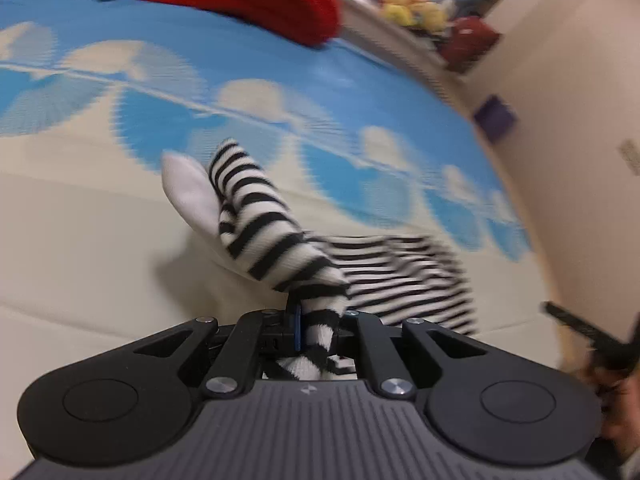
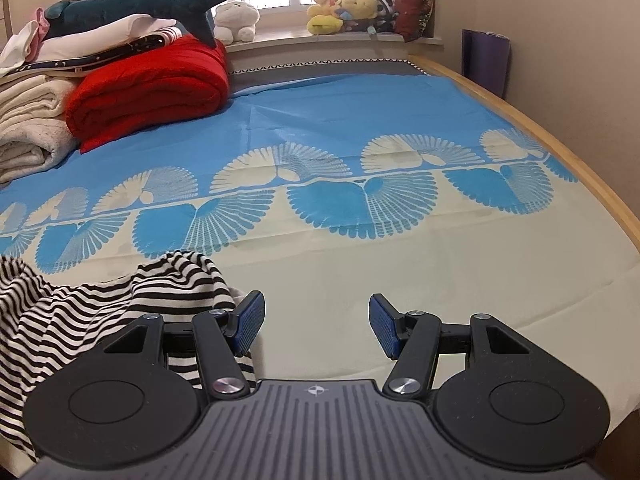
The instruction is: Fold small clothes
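Note:
A small black-and-white striped garment (image 1: 276, 236) lies on the bed. My left gripper (image 1: 316, 320) is shut on a bunched part of it and holds that part lifted, with a white inner flap showing at the left. The rest trails blurred to the right. In the right wrist view the same striped garment (image 2: 100, 300) lies crumpled at the lower left. My right gripper (image 2: 316, 326) is open and empty over the cream part of the sheet, its left finger (image 2: 250, 322) beside the garment's edge.
The bed has a blue and cream patterned sheet (image 2: 360, 120). A red folded blanket (image 2: 152, 84), cream towels (image 2: 28, 128) and a plush shark (image 2: 132, 6) are stacked at the far left. Plush toys (image 2: 344, 10) line the windowsill. A wooden bed edge (image 2: 560, 148) and wall are at the right.

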The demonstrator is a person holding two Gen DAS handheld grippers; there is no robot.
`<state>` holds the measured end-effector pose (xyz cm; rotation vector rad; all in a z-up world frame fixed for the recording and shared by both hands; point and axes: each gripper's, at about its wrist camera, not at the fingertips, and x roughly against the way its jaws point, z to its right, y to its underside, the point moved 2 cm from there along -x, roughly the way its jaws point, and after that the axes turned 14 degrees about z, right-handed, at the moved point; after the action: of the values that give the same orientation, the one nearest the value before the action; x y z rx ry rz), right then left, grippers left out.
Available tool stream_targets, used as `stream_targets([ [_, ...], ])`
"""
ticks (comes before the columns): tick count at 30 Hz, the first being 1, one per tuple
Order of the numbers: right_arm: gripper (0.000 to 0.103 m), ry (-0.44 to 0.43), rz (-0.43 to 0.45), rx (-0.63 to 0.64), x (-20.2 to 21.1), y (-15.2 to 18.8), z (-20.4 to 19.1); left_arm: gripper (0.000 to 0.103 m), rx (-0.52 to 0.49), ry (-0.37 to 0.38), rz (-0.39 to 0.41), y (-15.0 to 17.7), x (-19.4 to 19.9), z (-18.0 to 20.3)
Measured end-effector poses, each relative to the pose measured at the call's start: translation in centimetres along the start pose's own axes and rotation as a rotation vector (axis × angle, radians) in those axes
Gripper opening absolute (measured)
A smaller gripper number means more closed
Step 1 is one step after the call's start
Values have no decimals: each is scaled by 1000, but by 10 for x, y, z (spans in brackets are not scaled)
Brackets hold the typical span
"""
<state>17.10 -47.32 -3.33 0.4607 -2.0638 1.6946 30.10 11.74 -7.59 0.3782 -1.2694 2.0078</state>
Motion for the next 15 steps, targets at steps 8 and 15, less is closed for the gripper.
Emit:
stream_targets([
  [8, 60, -5, -2, -21, 2, 0, -6, 8, -39, 222, -60, 36, -59, 135],
  [15, 60, -35, 1, -39, 0, -2, -21, 34, -9, 322, -170, 74, -109, 197],
])
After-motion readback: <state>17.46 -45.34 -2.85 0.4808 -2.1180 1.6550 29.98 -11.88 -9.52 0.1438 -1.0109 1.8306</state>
